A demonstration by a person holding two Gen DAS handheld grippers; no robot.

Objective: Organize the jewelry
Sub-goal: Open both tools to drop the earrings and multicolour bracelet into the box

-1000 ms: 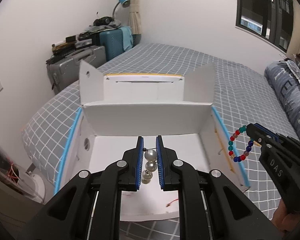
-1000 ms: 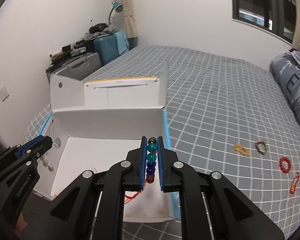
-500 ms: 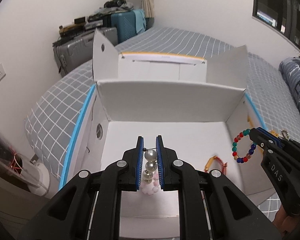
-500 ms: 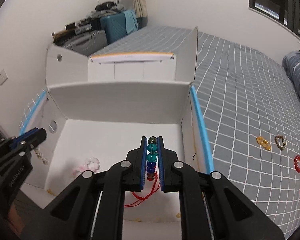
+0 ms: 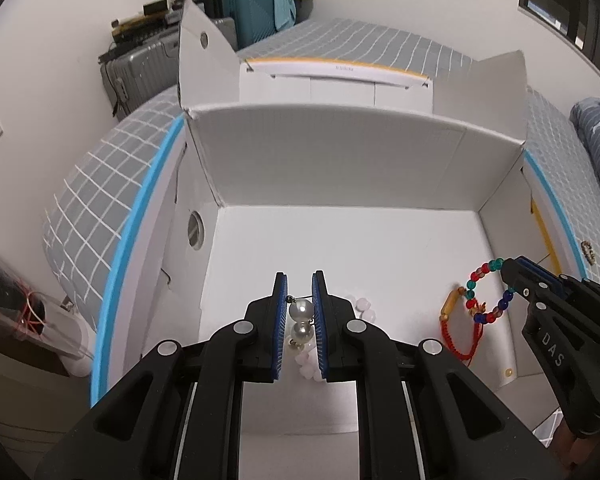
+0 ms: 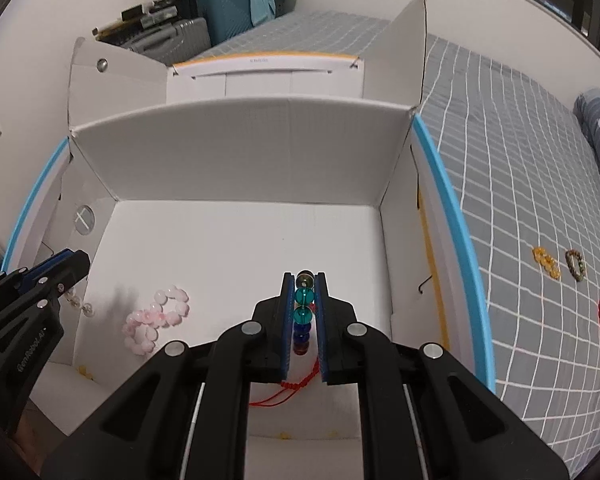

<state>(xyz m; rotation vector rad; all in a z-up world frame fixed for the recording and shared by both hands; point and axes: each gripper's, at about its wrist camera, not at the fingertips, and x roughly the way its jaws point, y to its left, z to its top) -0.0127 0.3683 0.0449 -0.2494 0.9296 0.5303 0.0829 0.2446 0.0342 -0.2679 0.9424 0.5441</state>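
Presently, left wrist view: my left gripper [image 5: 300, 308] has its fingers closed on a pearl strand [image 5: 300, 320], white and glossy, its long axis running back along the fingers, hanging over the floor of the white box [image 5: 340, 152]. Directly beneath lies a pink bead bracelet [image 5: 362, 306]; a red cord bracelet [image 5: 458, 332] lies to the right of it. My right gripper [image 5: 512, 276] enters from the right, a multicoloured bead bracelet [image 5: 485, 292] dangling from it as a ring. Right wrist view: right fingers narrowly closed on that bracelet [image 6: 303, 312], teal, blue and red beads stacked lengthwise between them, over the box's right half, red cord beneath. Both loads sit above the box floor, so release looks like the next step. Loose bracelets [image 6: 574, 265] remain on the bed [image 6: 520, 160], nearer my right hand.
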